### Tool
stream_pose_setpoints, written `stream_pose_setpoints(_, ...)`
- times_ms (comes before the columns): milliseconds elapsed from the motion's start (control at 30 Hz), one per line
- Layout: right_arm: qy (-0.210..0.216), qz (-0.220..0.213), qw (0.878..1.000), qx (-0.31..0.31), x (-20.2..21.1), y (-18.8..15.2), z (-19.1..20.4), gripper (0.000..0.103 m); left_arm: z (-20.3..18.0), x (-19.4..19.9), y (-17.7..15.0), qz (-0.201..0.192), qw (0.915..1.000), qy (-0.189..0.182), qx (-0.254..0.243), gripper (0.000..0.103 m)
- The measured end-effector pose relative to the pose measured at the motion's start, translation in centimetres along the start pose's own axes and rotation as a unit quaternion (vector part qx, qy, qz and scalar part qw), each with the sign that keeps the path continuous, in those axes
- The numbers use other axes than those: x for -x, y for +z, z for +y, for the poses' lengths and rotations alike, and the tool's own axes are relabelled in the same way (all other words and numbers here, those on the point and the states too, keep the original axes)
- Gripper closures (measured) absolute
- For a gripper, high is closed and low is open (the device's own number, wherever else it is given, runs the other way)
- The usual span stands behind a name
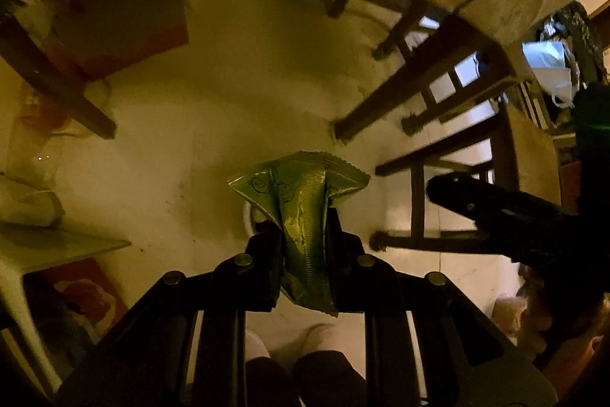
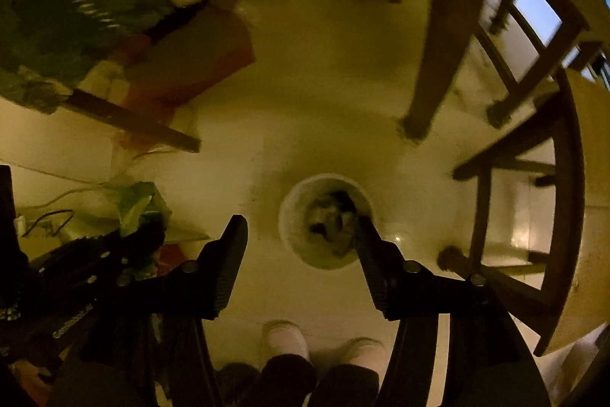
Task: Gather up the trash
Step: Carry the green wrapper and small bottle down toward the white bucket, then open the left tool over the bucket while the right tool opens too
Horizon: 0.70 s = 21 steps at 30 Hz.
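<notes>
Pale tiled floor (image 2: pixel 324 71), dim, among dark wooden chair legs (image 2: pixel 442 56). I log: left gripper (image 1: pixel 303 235), fingers clamped on a crumpled green foil wrapper (image 1: pixel 301 208); right gripper (image 2: pixel 301 227), fingers apart and empty, above a round white bin (image 2: pixel 289 216) holding trash.

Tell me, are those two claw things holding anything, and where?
The left gripper pinches a green wrapper around its crumpled middle. The right gripper is open and empty above the white bin.

The right gripper (image 2: pixel 299 229) points down with jaws apart and empty above a white bin (image 2: pixel 289 216) holding crumpled trash (image 2: pixel 329 220) on the pale floor (image 2: pixel 324 102).
</notes>
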State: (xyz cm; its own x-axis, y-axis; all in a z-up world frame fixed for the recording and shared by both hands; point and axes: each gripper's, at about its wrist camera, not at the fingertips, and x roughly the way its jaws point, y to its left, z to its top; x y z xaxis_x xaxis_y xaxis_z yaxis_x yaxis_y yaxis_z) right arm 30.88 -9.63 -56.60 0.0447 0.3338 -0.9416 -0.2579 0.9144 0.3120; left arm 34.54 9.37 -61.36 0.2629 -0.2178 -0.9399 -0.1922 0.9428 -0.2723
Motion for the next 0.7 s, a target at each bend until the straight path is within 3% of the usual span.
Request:
stream_pose_setpoints(133,-0.036,0.000,0.999,0.004,0.0,-0.3,-0.8,0.049,-1.2,-3.4,0.0,0.029,0.9994,-0.015,-0.009,0.083)
stream_pose_setpoints(333,-0.037,-0.004,0.999,-0.005,-0.2,-0.4,-1.9,0.049,-2.7,-8.4,0.0,0.054,0.9980,-0.032,-0.011,0.079)
stream_pose_setpoints(400,-0.035,-0.007,0.999,-0.010,-0.7,-0.5,-2.4,0.049,-2.7,-10.2,0.0,0.067,0.9974,-0.027,-0.011,0.068)
stream_pose_setpoints(500,-0.034,-0.011,0.999,-0.016,-0.7,-0.6,-2.7,0.049,-2.7,-12.7,-0.1,0.089,0.9958,-0.019,-0.004,0.065)
stream_pose_setpoints(633,-0.030,-0.015,0.999,-0.019,-0.5,-0.7,-3.2,0.049,-2.4,-13.1,-0.4,0.099,0.9946,-0.031,-0.004,0.065)
stream_pose_setpoints(700,-0.030,-0.014,0.999,-0.020,-0.3,-0.8,-3.3,0.049,-2.7,-12.2,-0.5,0.087,0.9955,-0.034,-0.013,0.059)
